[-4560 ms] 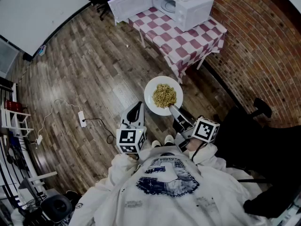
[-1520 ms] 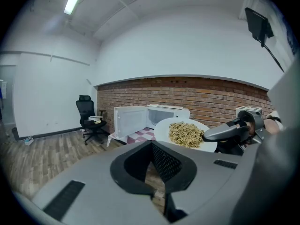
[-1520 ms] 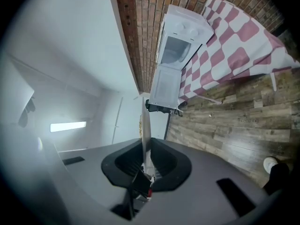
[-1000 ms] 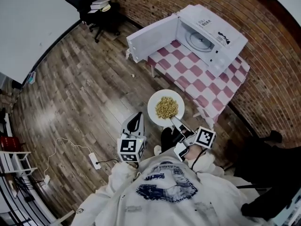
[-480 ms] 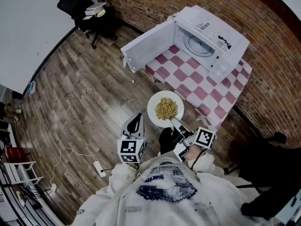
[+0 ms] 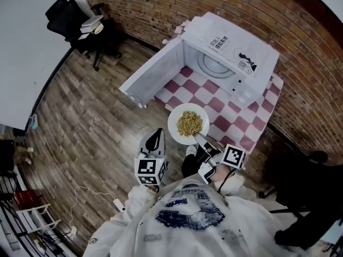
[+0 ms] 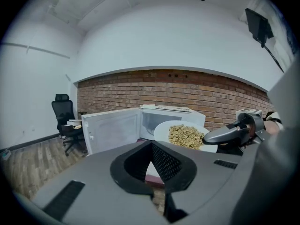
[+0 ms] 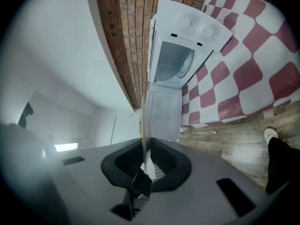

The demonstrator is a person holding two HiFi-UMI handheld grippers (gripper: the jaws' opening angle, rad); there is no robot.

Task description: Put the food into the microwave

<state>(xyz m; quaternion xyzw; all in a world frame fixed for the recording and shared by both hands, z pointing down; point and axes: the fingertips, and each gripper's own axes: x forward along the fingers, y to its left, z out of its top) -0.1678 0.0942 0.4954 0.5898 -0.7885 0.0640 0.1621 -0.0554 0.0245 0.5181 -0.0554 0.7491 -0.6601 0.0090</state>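
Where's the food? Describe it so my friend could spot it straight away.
Against the brick wall stands a checked table with an open white microwave. Before it, the right tongs pinch the rim of a round white plate. It alone holds a heap of yellowish food.

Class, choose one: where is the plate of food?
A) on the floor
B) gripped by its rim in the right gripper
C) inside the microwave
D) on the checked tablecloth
B: the right gripper pinches the rim of the plate, outside the open microwave.
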